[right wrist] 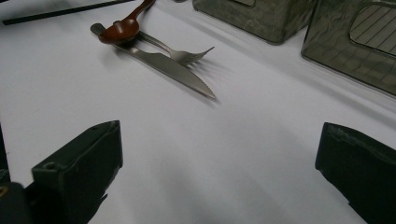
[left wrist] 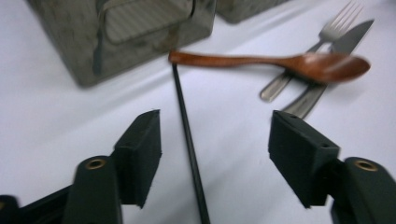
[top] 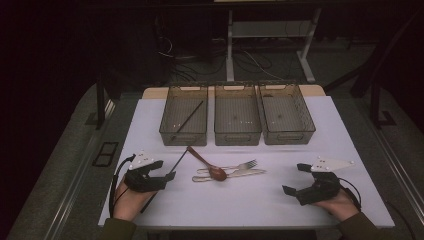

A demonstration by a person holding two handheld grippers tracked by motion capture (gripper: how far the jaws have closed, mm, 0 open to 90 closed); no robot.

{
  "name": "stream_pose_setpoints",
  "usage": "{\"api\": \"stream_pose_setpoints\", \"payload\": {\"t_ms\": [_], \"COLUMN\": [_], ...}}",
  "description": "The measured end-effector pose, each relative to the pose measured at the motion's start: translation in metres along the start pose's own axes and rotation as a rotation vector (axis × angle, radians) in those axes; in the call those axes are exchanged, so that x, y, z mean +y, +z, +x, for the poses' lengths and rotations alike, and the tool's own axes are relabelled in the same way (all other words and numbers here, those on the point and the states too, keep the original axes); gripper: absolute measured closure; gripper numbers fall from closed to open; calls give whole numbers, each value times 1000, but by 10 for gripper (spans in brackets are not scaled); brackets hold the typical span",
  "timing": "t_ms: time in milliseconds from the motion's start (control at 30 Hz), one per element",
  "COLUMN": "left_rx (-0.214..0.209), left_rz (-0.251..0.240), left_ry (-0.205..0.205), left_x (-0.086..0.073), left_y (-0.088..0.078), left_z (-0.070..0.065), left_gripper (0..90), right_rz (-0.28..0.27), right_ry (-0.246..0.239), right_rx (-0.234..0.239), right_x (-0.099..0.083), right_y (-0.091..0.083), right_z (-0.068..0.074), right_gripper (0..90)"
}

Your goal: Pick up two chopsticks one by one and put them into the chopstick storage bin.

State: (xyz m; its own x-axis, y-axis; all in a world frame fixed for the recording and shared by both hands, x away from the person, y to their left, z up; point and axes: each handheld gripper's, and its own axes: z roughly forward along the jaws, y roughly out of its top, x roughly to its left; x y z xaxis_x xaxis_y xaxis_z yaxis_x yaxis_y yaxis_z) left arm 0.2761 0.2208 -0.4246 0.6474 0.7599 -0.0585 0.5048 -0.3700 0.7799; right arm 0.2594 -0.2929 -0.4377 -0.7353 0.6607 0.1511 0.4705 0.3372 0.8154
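Chopstick (left wrist: 187,135) lies flat on the white counter (top: 260,195), between the left gripper's (left wrist: 215,140) jaws — apart, not touching it. Its far tip meets the wooden spoon's (left wrist: 280,63) handle near the left bin (top: 183,121). Right gripper (right wrist: 219,163) rests over bare counter — jaws wide apart, holding nothing.

We see a white surface (top: 300,200) under dim light, grey floor (top: 60,170) on both sides of it, a white-legged desk frame (top: 230,45) beyond it, tangled cables (top: 250,62) beneath that desk.
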Motion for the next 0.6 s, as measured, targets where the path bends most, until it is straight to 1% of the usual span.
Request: {"api": "stream_pose_setpoints", "payload": {"t_ms": [167,233,333,400,500,600], "left_rx": [-5,13,12,3,-5,-9], "left_rz": [59,92,110,119,130,138], "left_ry": [-11,-33,-45,-54,-60,-55], "left_x": [-10,-13,-14,-15,-16,-16], "left_y": [3,6,8,8,9,9], "left_z": [3,4,5,6,7,7], "left_gripper": [520,560,620,661,708,748], "right_rz": [2,1,2,2,3,5], "right_ry": [-3,-5,-6,-6,-4,-4], "right_rx": [-3,-3,-5,-5,-7,-10], "right_x": [0,0,0,0,0,0], "right_y": [1,1,1,1,1,1], "right_z": [0,0,0,0,0,0], "right_gripper": [1,1,1,1,1,1]}}
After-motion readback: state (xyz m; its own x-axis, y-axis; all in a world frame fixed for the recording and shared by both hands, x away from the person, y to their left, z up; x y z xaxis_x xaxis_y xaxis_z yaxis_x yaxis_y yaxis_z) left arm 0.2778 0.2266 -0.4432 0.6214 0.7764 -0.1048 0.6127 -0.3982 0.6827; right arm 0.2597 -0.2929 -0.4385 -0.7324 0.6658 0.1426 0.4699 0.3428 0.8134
